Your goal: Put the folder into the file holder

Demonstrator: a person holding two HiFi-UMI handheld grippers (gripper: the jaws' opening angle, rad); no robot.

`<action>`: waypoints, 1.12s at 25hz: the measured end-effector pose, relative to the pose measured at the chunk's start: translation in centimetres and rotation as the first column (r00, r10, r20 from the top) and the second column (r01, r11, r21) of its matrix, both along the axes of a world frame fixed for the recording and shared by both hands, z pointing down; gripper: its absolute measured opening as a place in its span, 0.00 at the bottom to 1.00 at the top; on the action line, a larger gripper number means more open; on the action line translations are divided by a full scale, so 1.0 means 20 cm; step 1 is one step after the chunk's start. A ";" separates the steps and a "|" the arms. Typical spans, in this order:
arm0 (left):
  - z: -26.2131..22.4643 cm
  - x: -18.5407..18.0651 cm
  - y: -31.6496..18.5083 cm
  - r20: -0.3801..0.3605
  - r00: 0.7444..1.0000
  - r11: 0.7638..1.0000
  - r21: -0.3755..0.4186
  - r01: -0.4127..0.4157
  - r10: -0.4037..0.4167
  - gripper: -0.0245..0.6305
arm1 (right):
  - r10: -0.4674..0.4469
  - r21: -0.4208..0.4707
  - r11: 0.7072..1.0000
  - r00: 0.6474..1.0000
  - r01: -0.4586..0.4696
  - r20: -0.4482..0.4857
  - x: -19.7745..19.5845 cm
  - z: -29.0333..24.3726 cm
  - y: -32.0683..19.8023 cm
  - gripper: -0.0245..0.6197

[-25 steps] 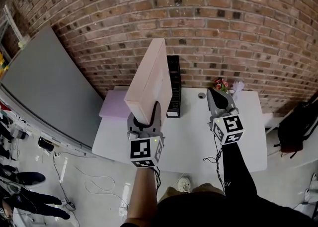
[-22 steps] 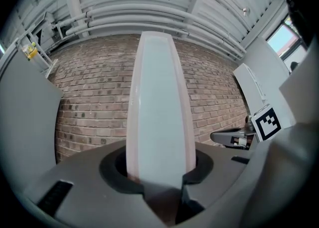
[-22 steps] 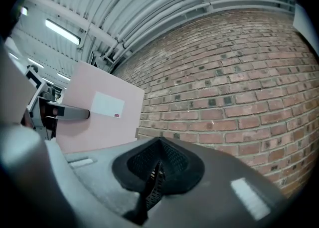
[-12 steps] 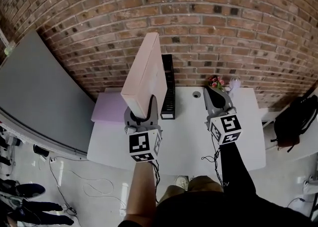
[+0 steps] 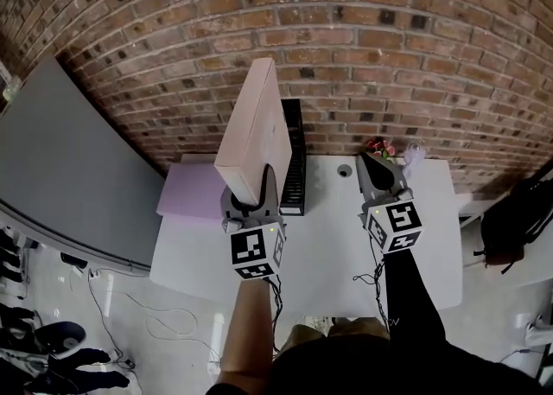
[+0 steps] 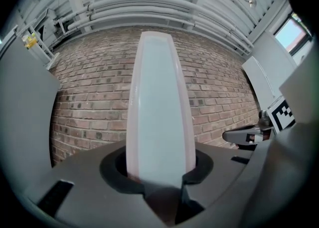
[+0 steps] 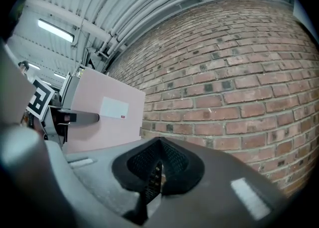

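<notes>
My left gripper (image 5: 251,187) is shut on the lower edge of a thick pink box folder (image 5: 256,131), which it holds upright and raised above the white table (image 5: 337,238). In the left gripper view the folder (image 6: 159,117) rises straight out from between the jaws, its pale spine facing the camera. The black file holder (image 5: 296,160) stands on the table against the brick wall, right beside and partly behind the folder. My right gripper (image 5: 380,168) hovers over the right part of the table, jaws shut with nothing in them. From its view the folder (image 7: 102,117) shows at the left.
A lilac pad or box (image 5: 194,193) lies on the table's left end. Pink flowers (image 5: 381,148) sit by the wall at the back right. A grey board (image 5: 69,168) leans at the left. A black bag (image 5: 514,216) stands on the floor at the right.
The view has shifted slightly; the folder stays upright in my left gripper, now a little nearer the file holder. The right gripper has barely moved.
</notes>
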State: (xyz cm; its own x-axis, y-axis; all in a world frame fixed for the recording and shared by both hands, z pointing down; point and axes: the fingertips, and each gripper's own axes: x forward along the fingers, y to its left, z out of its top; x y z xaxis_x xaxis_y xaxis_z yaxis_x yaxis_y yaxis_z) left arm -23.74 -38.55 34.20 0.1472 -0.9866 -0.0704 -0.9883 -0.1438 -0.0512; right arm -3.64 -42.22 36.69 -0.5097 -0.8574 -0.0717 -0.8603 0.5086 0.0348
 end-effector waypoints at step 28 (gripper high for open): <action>0.20 0.06 -0.45 -0.008 0.995 0.995 -0.013 0.103 -0.103 0.27 | -0.088 -0.080 0.993 0.996 0.090 0.023 0.05 0.24 -0.36 0.04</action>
